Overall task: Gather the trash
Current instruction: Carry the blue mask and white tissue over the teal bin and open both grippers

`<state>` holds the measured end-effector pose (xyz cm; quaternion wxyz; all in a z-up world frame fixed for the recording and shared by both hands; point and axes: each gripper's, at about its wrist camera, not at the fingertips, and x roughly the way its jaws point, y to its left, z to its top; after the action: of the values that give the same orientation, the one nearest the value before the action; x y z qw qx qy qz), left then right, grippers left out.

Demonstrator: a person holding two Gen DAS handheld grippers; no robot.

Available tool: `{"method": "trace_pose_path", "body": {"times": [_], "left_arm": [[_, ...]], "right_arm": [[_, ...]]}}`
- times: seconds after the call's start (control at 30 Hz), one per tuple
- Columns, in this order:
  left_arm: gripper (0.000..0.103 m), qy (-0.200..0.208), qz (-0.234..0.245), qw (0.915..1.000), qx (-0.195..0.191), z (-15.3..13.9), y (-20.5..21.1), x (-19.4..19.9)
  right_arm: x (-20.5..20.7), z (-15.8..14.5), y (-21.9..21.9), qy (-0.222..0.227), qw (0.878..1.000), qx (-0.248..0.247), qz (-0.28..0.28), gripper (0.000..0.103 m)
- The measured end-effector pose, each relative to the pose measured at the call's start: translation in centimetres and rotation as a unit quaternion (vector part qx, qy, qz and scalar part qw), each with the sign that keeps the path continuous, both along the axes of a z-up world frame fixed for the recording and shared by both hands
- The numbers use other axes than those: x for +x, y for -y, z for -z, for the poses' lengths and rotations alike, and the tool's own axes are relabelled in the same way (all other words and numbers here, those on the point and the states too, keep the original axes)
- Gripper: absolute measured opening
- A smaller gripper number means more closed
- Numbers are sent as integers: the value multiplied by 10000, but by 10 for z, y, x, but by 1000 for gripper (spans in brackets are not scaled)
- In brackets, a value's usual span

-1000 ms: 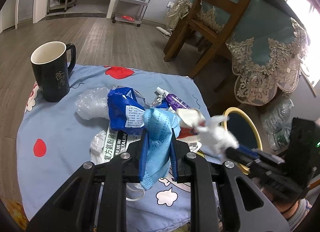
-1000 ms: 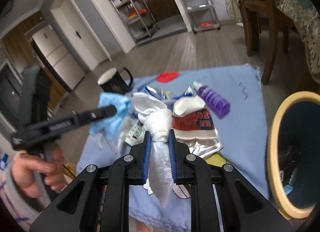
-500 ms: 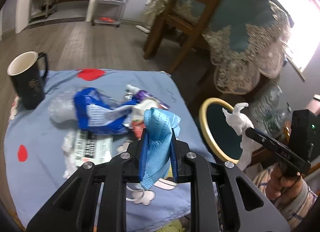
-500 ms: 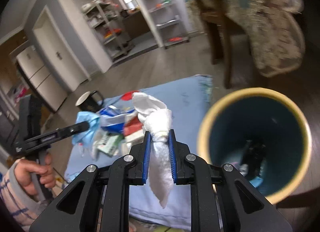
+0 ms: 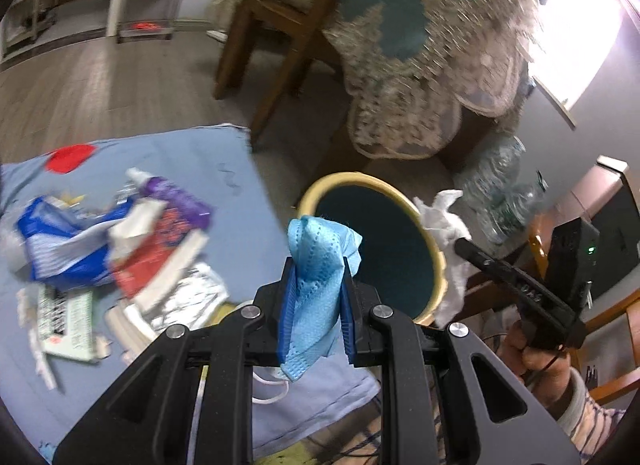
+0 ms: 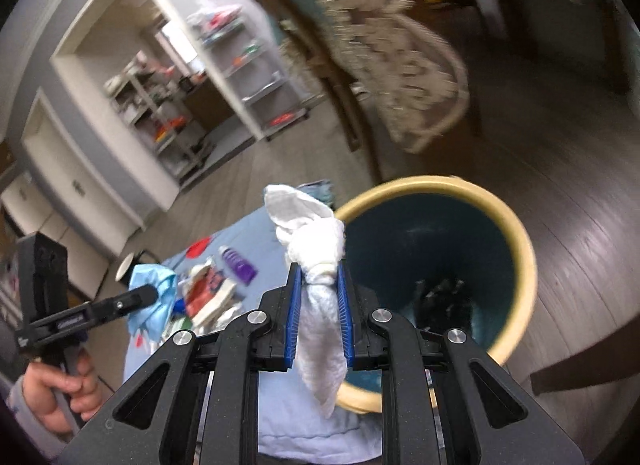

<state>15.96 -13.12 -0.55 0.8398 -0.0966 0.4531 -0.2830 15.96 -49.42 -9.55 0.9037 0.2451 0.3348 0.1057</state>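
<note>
The left tool (image 5: 316,305) is clamped on a blue face mask (image 5: 316,265), near the rim of a yellow-rimmed bin (image 5: 434,265). The right tool (image 6: 319,305) pinches a white tissue (image 6: 316,249) just before the bin's opening. Beyond, wrappers (image 5: 160,249) and a purple tube (image 5: 176,197) lie on the blue-clothed surface (image 5: 168,153).

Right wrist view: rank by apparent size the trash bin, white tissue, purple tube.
1. trash bin, largest in frame by a wide margin.
2. white tissue, clamped in the right gripper and close to the lens, so it looks inflated.
3. purple tube, smallest, lying farther off on the blue cloth.
</note>
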Motion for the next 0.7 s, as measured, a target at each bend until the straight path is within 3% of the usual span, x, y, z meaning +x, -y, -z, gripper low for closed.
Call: {"method": "trace_pose_path", "body": {"times": [0.2, 0.53, 0.63, 0.7], "left_arm": [[19, -50, 396, 9992, 87, 8, 69, 17], [20, -357, 481, 9975, 366, 55, 133, 45], [29, -414, 427, 9972, 461, 63, 136, 49], [42, -388, 382, 9973, 500, 64, 133, 48]], "right_arm": [[-1, 11, 36, 18, 9973, 535, 509, 19], [1, 31, 52, -211, 9940, 739, 783, 19], [4, 35, 53, -272, 9938, 734, 792, 19], [5, 38, 52, -302, 9936, 732, 802, 19]]}}
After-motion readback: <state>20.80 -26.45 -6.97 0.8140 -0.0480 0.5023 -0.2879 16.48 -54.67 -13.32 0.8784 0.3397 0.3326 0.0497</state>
